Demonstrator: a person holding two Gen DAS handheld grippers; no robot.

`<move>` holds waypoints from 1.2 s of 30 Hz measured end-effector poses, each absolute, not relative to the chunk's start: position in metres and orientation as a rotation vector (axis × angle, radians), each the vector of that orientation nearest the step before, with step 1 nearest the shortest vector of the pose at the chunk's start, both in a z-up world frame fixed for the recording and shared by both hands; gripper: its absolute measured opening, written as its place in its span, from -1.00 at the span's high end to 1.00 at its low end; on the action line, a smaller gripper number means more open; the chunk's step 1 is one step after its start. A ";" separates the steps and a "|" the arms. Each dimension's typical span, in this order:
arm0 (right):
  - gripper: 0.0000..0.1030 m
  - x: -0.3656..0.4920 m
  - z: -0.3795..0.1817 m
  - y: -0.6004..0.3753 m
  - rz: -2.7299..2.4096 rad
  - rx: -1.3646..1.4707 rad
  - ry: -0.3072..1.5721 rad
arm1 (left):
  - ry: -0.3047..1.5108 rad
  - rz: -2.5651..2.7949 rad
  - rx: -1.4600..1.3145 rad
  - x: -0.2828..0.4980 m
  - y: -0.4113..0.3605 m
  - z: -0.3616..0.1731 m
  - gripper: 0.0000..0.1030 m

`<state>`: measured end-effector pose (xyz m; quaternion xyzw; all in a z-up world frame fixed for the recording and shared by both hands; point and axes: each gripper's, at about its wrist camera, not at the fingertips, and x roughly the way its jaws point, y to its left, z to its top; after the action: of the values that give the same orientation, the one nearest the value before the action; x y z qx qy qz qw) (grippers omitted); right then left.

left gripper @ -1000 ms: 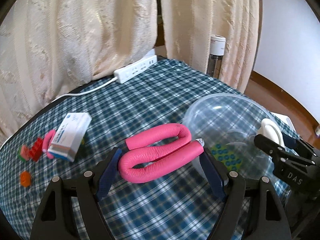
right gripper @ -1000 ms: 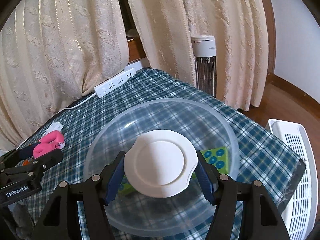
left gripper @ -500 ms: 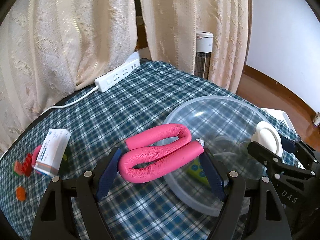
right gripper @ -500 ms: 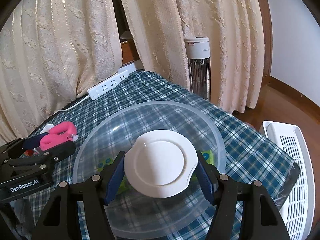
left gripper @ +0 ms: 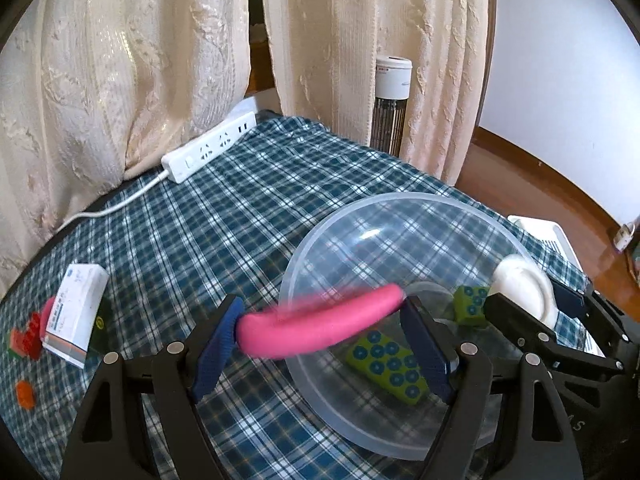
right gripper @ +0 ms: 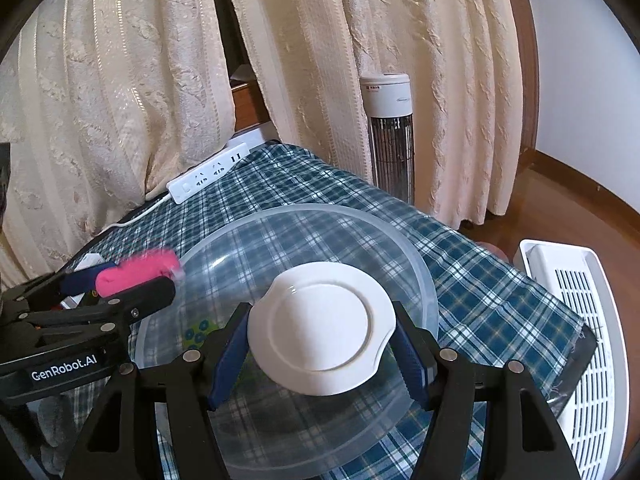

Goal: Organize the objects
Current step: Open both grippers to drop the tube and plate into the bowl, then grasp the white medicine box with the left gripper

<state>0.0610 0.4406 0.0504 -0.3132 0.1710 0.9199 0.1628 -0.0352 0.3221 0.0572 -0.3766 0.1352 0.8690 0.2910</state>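
One clear bowl (left gripper: 400, 216) sits on the checked counter (left gripper: 240, 208) with two green dotted blocks (left gripper: 386, 362) lying inside. One pink foam roll (left gripper: 320, 326), blurred, spans the left claw (left gripper: 322, 346) at the bowl's near rim; whether the pads pinch it or have let go, I cannot tell. The right claw (right gripper: 320, 354) is clamped on one white saucer (right gripper: 320, 326), held above the bowl. On the counter's left lie one white box (left gripper: 76, 314) and a few red and orange bricks (left gripper: 26, 340). One power strip (left gripper: 210, 152) rests by the curtains (left gripper: 120, 60).
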 end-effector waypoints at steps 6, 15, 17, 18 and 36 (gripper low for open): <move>-0.46 0.062 0.054 0.440 2.625 -0.875 0.493 | 0.328 2.319 -1.004 -0.036 0.318 0.059 -0.60; -0.46 0.061 0.056 0.434 2.630 -0.876 0.482 | 0.294 2.339 -0.991 -0.036 0.305 0.065 -0.60; -0.46 0.061 0.057 0.432 2.631 -0.875 0.478 | 0.278 2.339 -0.989 -0.036 0.302 0.066 -0.60; -0.46 0.061 0.058 0.431 2.631 -0.874 0.476 | 0.272 2.341 -0.987 -0.036 0.300 0.068 -0.60; -0.46 0.054 0.068 0.399 2.672 -0.884 0.433 | 0.182 2.425 -1.005 -0.044 0.250 0.075 -0.60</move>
<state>0.0539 0.3990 0.0677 -0.3071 0.1505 0.9282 0.1467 -0.0439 0.2499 0.0748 -0.3695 0.0669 0.8918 0.2525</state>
